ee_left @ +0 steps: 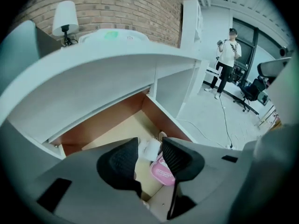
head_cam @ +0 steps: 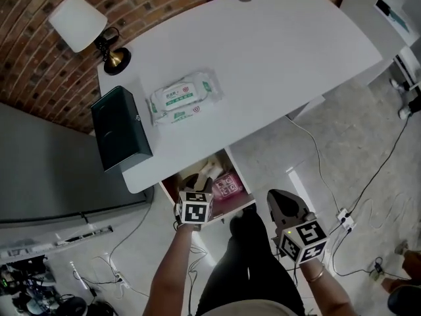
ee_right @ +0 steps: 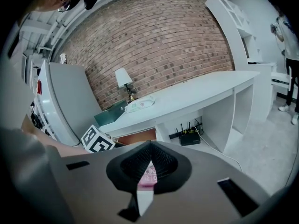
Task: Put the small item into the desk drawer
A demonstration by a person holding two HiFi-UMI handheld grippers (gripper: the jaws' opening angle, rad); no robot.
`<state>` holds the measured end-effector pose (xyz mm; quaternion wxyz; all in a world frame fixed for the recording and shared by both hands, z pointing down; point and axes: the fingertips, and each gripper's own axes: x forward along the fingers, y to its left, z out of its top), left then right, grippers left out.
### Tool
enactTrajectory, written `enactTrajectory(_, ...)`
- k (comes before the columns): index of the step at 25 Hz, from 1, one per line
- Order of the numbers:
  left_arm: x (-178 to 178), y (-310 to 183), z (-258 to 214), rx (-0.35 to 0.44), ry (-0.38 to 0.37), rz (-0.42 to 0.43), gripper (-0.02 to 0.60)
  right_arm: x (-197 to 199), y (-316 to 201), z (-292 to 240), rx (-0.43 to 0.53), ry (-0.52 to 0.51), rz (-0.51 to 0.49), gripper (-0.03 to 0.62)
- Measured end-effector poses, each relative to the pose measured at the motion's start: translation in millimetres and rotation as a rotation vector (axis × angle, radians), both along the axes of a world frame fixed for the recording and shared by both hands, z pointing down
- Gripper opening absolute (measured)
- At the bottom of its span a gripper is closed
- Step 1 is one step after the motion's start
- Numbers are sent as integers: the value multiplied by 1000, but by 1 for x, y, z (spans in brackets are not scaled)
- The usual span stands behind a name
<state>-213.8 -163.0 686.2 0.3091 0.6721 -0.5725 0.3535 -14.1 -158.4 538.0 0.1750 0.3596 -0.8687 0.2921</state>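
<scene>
Two grippers are hovering: your left gripper over the open drawer, right gripper beside it, pink packet lying inside. Left fingers are standing wide, empty. Right fingers are pressing together, empty. That packet is looking light and soft; pinch its short edge.

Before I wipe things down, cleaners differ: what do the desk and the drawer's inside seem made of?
Desk: probably painted or laminated board, smooth even white. Drawer inside: wood or wood-look board, reddish-brown walls, paler tan floor; cannot tell which.
</scene>
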Motion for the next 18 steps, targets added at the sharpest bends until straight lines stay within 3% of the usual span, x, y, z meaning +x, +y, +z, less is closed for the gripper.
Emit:
enactTrajectory(9, -15, 28, -83, 180, 67, -137, 140, -10, 15, -28, 43, -12, -19, 9)
enactTrajectory(18, -31, 66, -152, 307, 107, -239, 114, -23, 34, -65, 104, -20, -56, 9)
